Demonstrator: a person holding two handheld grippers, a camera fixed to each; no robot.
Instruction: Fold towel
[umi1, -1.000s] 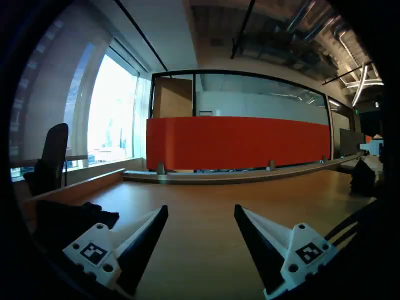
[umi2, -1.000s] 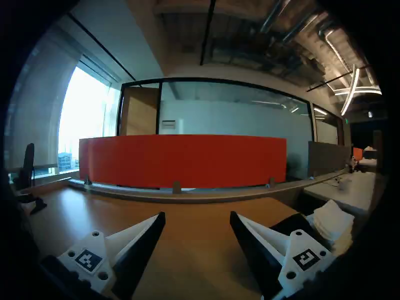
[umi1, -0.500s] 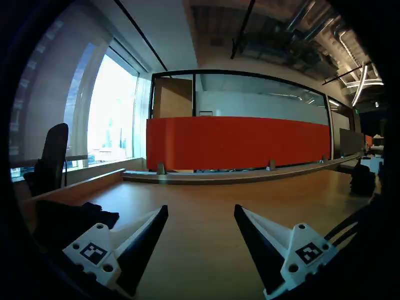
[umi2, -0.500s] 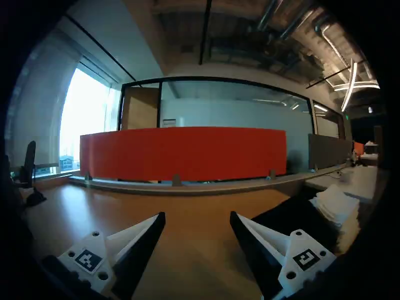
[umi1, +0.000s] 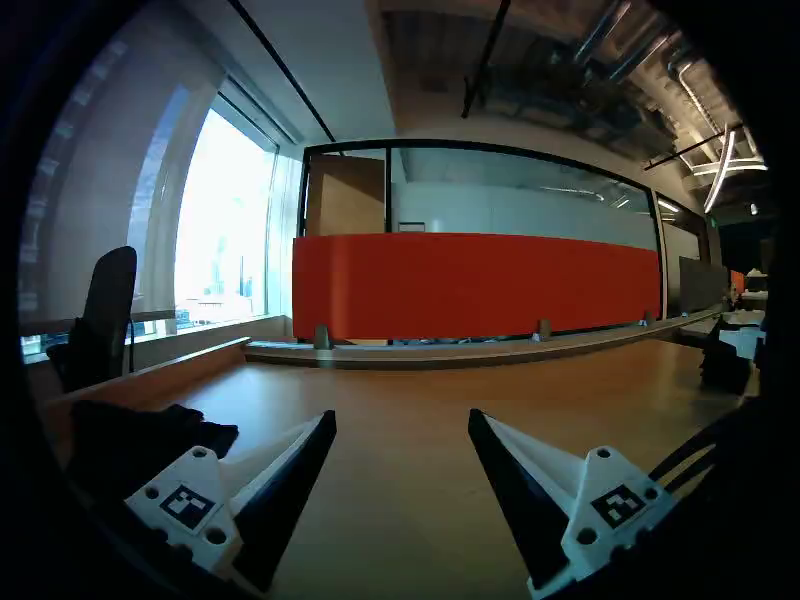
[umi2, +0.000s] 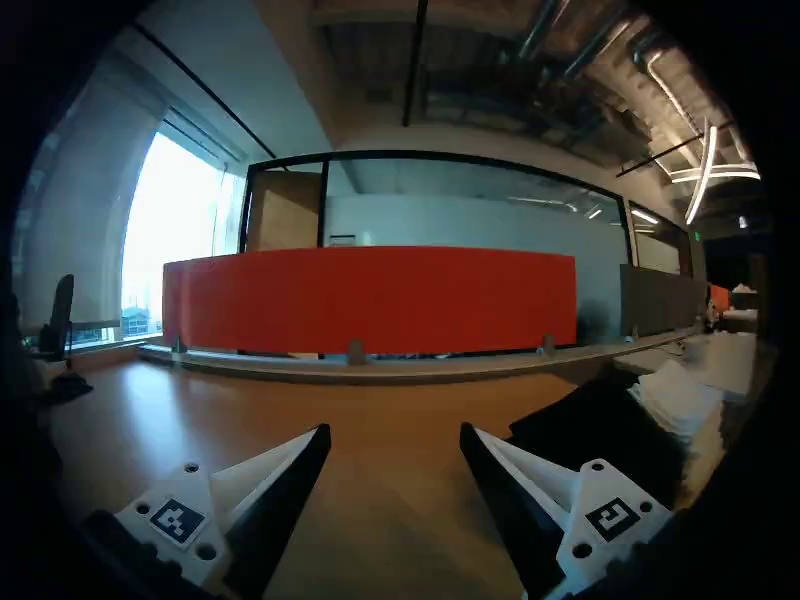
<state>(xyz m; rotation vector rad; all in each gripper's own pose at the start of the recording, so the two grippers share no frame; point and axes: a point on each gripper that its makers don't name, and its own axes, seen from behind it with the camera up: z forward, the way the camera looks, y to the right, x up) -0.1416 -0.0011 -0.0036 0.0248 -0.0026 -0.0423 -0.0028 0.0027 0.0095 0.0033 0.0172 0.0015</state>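
a: what's on the table (umi1: 400, 400)?
b: a cloth (umi1: 140, 435) at lower left, a chair (umi1: 100, 310) behind it.
a: and the divider (umi1: 470, 285)?
b: along the table's far edge, mid-frame. stacked towels (umi2: 675, 400) at right, right gripper view.

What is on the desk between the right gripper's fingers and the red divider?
In the right gripper view, the wooden desk is bare from the open right gripper to the grey rail under the red divider.
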